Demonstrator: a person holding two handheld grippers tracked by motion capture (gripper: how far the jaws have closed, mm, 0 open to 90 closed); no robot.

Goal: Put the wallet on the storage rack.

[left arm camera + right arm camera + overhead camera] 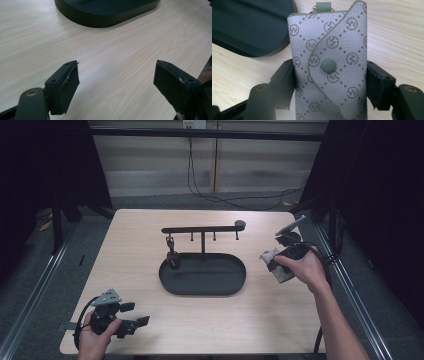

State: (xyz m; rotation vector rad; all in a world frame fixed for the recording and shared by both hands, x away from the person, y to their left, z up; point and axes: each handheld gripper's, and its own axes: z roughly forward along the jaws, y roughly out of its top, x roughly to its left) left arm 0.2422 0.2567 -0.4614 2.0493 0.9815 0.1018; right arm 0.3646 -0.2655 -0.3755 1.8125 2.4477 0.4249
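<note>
Right gripper view: grey monogrammed snap-button key pouch (329,67) clamped between right tongs (329,86); left tongs (116,82) wide, empty.

From above your side, the high view looks forward and down over the whole desk (125,270). Your left gripper view sits low near the desk's near left corner, facing the black oval tray (105,15) close ahead. Your right gripper view looks down closely, sharing that tray's edge (249,30).
</note>
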